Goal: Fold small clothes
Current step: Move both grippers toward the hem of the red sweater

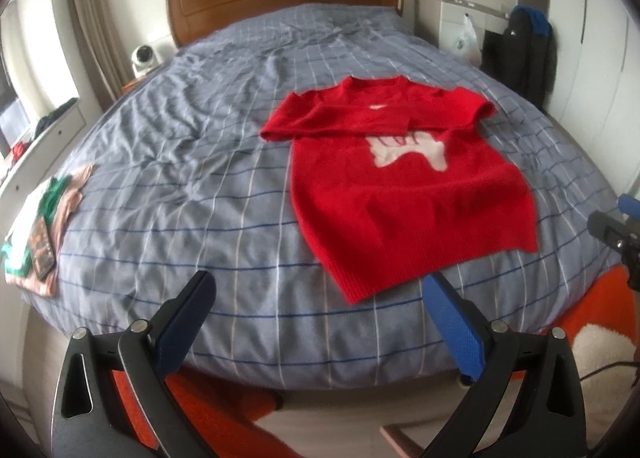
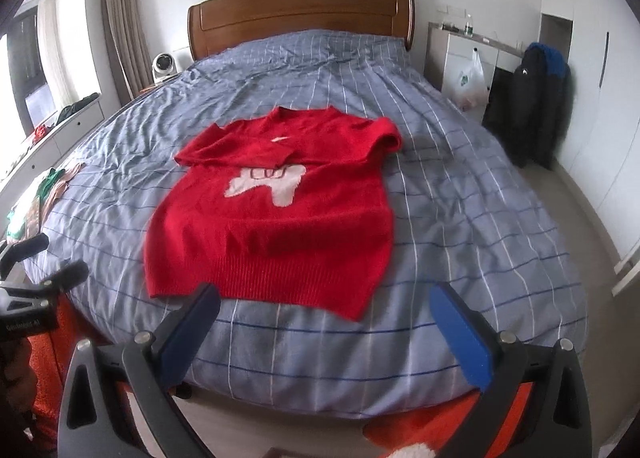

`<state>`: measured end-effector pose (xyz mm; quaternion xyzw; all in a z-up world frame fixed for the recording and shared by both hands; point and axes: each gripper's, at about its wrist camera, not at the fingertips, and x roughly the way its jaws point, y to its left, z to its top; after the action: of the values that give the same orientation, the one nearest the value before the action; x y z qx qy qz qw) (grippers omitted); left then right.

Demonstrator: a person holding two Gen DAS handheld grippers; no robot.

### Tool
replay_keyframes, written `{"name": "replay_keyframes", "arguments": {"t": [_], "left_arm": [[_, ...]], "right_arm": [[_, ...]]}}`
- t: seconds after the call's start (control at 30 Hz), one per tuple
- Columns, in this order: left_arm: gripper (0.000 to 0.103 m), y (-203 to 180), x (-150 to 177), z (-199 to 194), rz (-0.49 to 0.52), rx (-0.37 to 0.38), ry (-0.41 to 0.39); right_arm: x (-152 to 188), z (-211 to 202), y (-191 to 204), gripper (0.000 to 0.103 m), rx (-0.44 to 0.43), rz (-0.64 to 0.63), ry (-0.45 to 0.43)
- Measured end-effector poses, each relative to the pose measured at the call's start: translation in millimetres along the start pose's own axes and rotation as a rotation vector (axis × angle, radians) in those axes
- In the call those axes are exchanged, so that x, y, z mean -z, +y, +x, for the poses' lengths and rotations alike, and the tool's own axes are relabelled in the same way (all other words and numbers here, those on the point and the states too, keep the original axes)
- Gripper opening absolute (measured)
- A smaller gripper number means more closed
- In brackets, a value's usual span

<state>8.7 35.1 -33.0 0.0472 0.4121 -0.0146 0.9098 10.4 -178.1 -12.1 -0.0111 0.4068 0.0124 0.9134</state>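
Observation:
A small red sweater point(image 1: 404, 185) with a white figure on its chest lies flat on the bed, both sleeves folded across the chest. It also shows in the right wrist view point(image 2: 276, 225). My left gripper point(image 1: 318, 286) is open and empty, above the bed's near edge, left of the sweater's hem. My right gripper point(image 2: 324, 298) is open and empty, just short of the sweater's hem. The left gripper also shows at the left edge of the right wrist view point(image 2: 36, 274), and part of the right one at the right edge of the left wrist view point(image 1: 618, 234).
The bed has a grey-blue checked cover point(image 1: 208, 193) and a wooden headboard point(image 2: 300, 13). A pile of pink, green and white clothes point(image 1: 40, 225) lies at the bed's left edge. An orange rug point(image 2: 460, 426) lies on the floor below. A dark jacket point(image 2: 532, 101) hangs at right.

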Motion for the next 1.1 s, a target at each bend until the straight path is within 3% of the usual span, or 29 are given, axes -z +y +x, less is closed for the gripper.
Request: {"name": "replay_keyframes", "arguments": {"t": [0.43, 0.6, 1.1], "left_arm": [[0.103, -9, 3, 13, 0.034, -0.01, 0.04], [0.103, 0, 2, 15, -0.024, 0.042, 0.052], [0.103, -6, 0, 15, -0.012, 0.008, 0.056]], "right_arm": [[8, 4, -2, 0.103, 0.009, 0.009, 0.027], [11, 2, -13, 0.103, 0.043, 0.051, 0.025], [7, 7, -10, 0.103, 0.012, 0.034, 0.023]]}}
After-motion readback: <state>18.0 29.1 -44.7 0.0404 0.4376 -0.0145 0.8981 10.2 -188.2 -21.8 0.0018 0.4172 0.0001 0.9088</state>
